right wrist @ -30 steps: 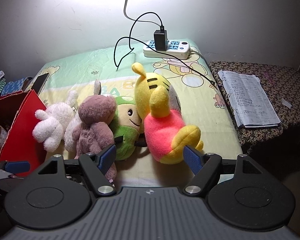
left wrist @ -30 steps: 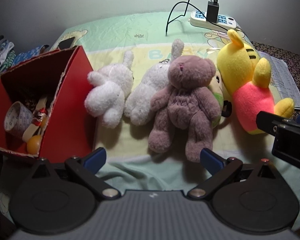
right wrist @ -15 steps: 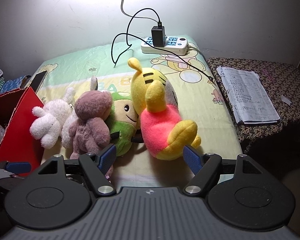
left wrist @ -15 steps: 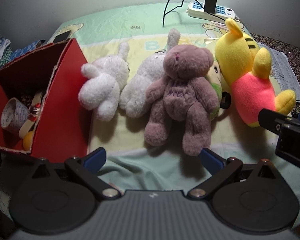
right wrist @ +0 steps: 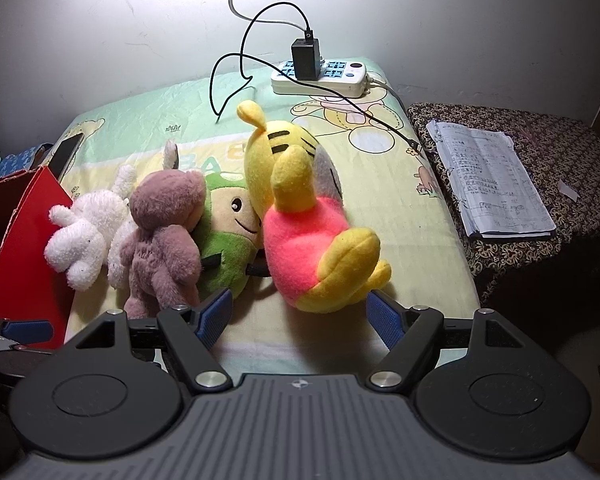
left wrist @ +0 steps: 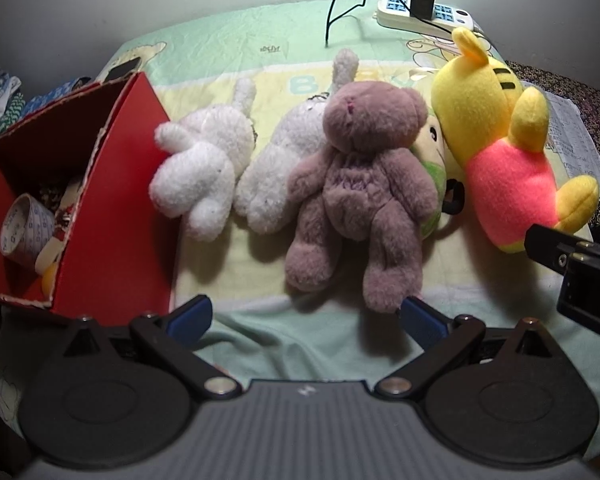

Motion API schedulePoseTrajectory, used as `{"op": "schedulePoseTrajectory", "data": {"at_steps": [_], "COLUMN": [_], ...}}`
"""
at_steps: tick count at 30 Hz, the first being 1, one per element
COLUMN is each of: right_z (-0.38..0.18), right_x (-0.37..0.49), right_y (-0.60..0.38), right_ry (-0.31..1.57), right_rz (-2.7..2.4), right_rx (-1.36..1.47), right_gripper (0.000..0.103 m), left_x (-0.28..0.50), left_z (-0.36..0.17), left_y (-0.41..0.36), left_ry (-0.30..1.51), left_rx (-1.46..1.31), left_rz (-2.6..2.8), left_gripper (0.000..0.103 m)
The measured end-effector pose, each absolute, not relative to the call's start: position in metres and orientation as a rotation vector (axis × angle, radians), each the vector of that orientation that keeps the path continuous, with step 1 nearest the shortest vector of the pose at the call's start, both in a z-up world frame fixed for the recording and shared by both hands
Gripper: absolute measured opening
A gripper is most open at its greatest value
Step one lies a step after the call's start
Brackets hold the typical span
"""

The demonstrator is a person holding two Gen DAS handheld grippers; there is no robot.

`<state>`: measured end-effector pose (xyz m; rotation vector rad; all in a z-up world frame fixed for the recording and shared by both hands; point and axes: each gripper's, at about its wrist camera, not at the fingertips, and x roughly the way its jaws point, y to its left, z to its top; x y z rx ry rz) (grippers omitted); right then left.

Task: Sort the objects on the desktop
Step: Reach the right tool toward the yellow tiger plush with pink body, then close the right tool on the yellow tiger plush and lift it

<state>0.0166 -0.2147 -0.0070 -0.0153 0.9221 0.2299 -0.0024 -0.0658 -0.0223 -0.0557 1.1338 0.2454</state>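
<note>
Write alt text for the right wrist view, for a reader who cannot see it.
The open right gripper faces a yellow and pink plush tiger lying on a pastel sheet, beside a green plush, brown teddy bear and white plush. A red box sits far left, a power strip behind.

A home bedroom: cartoon baby blanket (right wrist: 188, 120), plush toys (left wrist: 360, 184), power strip (right wrist: 320, 76).
</note>
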Motion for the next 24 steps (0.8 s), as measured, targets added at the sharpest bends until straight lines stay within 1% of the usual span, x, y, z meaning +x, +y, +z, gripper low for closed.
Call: {"op": "schedulePoseTrajectory", "data": {"at_steps": [10, 18, 24], "right_z": [-0.005, 0.017, 0.007], "right_x": [0.026, 0.044, 0.072], "right_y": [-0.227, -0.262, -0.282], "right_ry": [0.920, 0.813, 0.830], "right_rz": [0.273, 0.356, 0.372], "right_rx": [0.005, 0.097, 0.176], "right_gripper": [0.076, 0.076, 0.076], "left_x": [0.008, 0.024, 0.038], "left_z": [-0.017, -0.004, 0.001], "left_y": [-0.078, -0.098, -0.117], "left_ry": [1.119, 1.072, 1.031], "left_rx": [-0.038, -0.037, -0.085], "left_rz": [0.232, 0.142, -0.034], "left_gripper": [0.100, 0.100, 0.099]}}
